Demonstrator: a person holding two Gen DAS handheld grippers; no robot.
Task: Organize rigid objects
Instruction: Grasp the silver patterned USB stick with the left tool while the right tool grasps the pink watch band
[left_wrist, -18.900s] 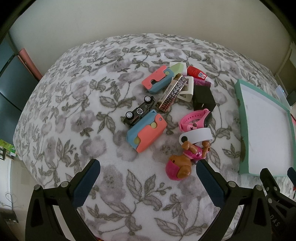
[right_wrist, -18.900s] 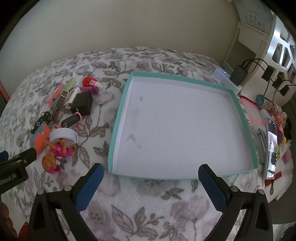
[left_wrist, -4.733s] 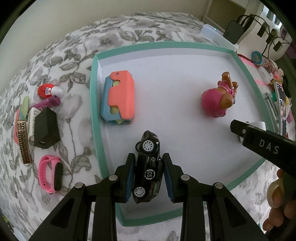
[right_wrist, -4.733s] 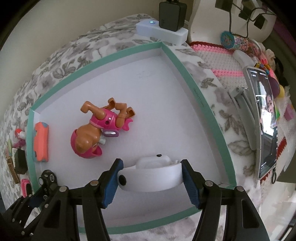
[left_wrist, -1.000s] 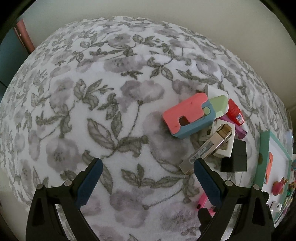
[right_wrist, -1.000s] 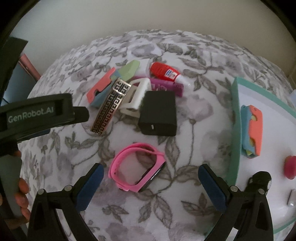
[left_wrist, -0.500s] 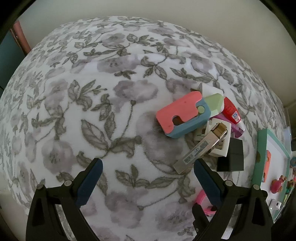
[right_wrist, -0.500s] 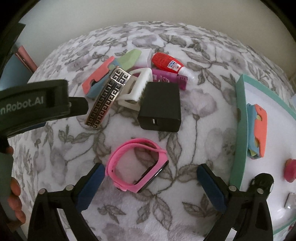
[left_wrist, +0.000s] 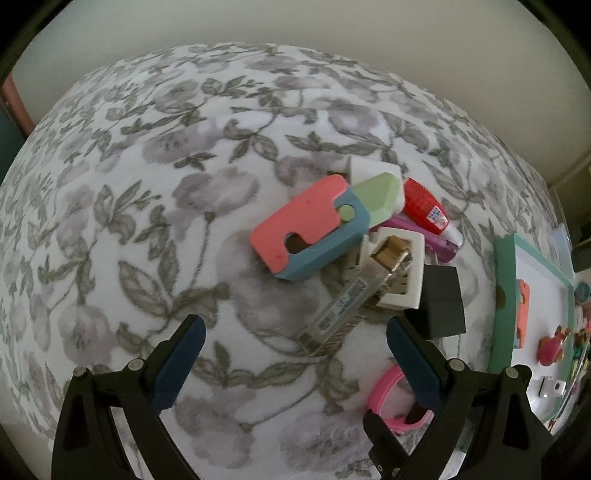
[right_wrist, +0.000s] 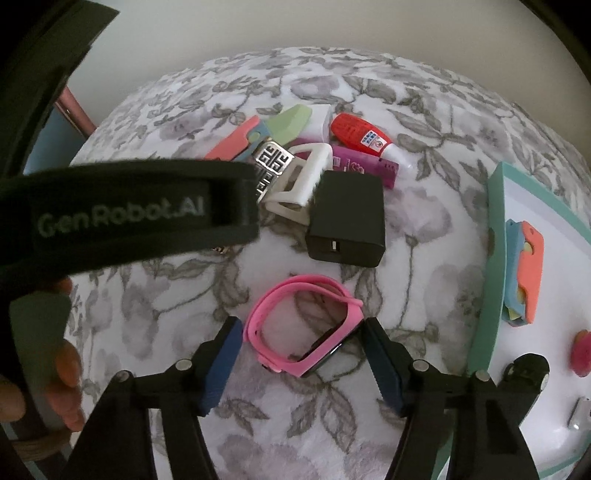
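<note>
The pink watch (right_wrist: 317, 284) lies on the flowered bedspread between the fingers of my right gripper (right_wrist: 303, 363). Its jaws are closing, and the blue pads stand right at the band's two sides without bending it. My left gripper (left_wrist: 295, 365) is open above the pile. The patterned metal bracelet (left_wrist: 347, 306) lies just ahead between its fingertips, and the coral and blue block (left_wrist: 310, 229) sits beyond. The left gripper's black body (right_wrist: 129, 218) crosses the right wrist view and hides part of the bracelet (right_wrist: 275, 164).
A black charger (right_wrist: 347, 221), a white frame (right_wrist: 306, 173), a purple tube (right_wrist: 362, 166) and a red glue bottle (right_wrist: 358, 138) crowd the pile. The teal-rimmed tray (right_wrist: 487, 295) at the right holds another coral block (right_wrist: 528, 273) and toys. A hand (right_wrist: 66, 369) grips the left tool.
The right gripper's jaws have narrowed from wide apart to just beside the pink watch. The left gripper has drifted toward the pile, which now sits nearer its fingertips.
</note>
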